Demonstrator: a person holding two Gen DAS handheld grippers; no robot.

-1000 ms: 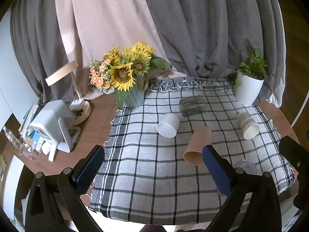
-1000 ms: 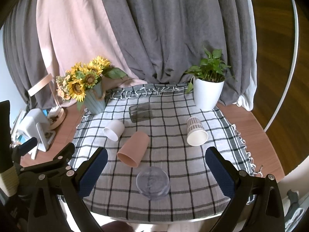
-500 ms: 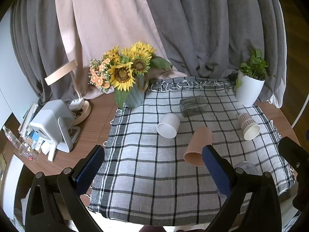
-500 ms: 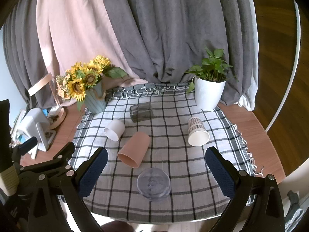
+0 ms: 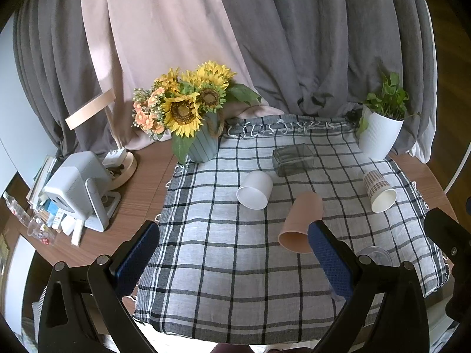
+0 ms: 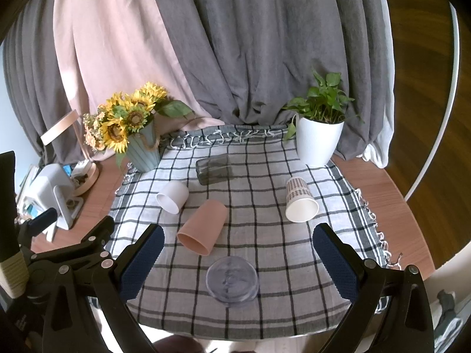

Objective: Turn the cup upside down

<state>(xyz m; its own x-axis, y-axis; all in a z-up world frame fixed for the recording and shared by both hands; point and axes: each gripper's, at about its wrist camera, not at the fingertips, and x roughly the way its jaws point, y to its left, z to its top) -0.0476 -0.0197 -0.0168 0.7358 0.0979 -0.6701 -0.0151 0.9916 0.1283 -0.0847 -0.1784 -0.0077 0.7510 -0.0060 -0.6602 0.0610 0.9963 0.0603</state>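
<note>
Almost nothing has shifted in the last second: your left hand-held gripper (image 5: 234, 257) and right hand-held gripper (image 6: 238, 261) still hover wide open and empty, with the cups (image 6: 203, 227) lying untouched on the table's checked cloth (image 6: 265, 214).

Home room, draped curtains (image 6: 265, 44); sunflower vase (image 6: 141, 147), checked tablecloth (image 6: 265, 235)

Four cups (image 6: 203, 231) lie on the cloth (image 6: 265, 303), planter (image 6: 319, 142) behind.
</note>
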